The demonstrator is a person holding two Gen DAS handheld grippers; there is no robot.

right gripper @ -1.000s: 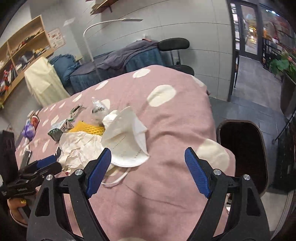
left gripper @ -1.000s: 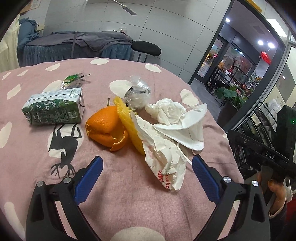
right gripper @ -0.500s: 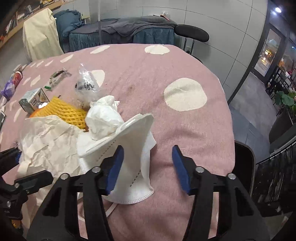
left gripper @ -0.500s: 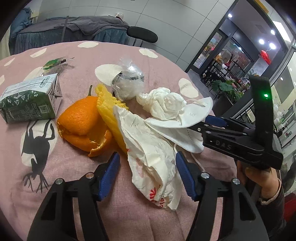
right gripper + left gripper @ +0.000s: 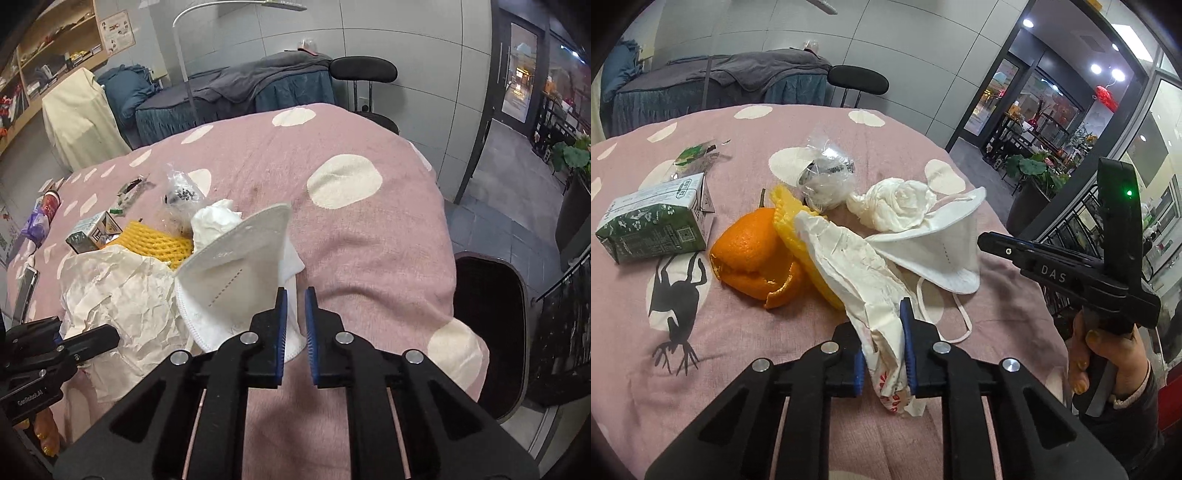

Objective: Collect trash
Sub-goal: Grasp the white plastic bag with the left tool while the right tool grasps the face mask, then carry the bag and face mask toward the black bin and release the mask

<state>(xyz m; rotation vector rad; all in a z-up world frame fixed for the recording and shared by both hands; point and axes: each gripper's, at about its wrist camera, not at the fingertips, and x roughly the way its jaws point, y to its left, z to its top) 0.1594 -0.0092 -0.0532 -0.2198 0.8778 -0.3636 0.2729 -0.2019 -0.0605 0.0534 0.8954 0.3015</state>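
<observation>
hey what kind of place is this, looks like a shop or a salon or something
Probably a massage or beauty salon behind a shopfront: a draped treatment bed with a stool beside it, wall shelves, and glass doors onto a lit arcade.

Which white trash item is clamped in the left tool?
The crumpled paper bag with red print, pinched in the left tool. The tissue wad lies free beyond it; the face mask is at the right tool.
</observation>
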